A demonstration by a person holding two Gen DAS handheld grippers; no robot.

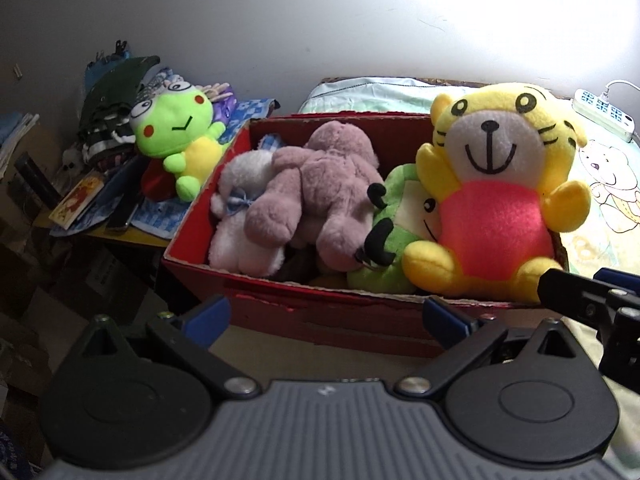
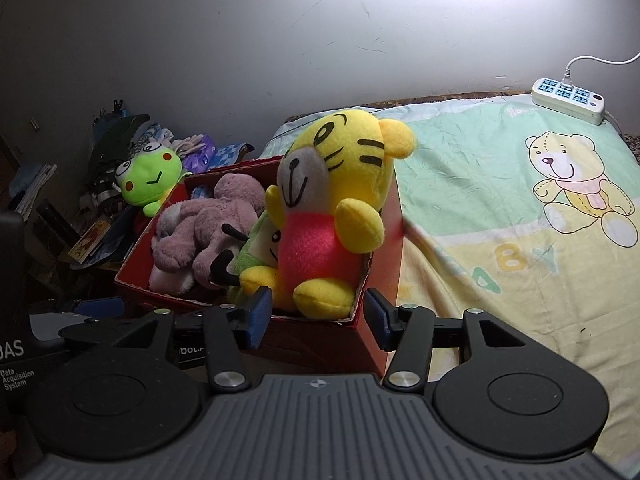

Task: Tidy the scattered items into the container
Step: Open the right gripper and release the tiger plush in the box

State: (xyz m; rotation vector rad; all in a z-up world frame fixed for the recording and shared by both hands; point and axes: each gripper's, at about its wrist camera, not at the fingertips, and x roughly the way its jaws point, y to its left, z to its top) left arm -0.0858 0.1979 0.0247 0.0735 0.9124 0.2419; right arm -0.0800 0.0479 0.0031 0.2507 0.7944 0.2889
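Observation:
A red cardboard box (image 1: 200, 208) (image 2: 384, 232) stands at the bed's edge. Inside it lie a white plush (image 1: 240, 216), a mauve plush (image 1: 320, 184) (image 2: 208, 224) and a green plush (image 1: 392, 240) (image 2: 260, 252). A yellow tiger plush (image 1: 496, 224) (image 2: 316, 248) with a pink belly sits upright in the box's right end. My right gripper (image 2: 319, 318) is open at the box's near corner, its pads on either side of the tiger's feet and not pressing them. My left gripper (image 1: 326, 316) is open and empty before the near wall. A green frog plush (image 1: 176, 132) (image 2: 150, 180) lies outside, left of the box.
A bed sheet with a bear print (image 2: 520, 200) spreads to the right, with a white power strip (image 1: 604, 114) (image 2: 568, 100) at its far end. The frog rests on a cluttered side table with piled clothes (image 1: 112, 92) and a book (image 1: 76, 204). A wall is behind.

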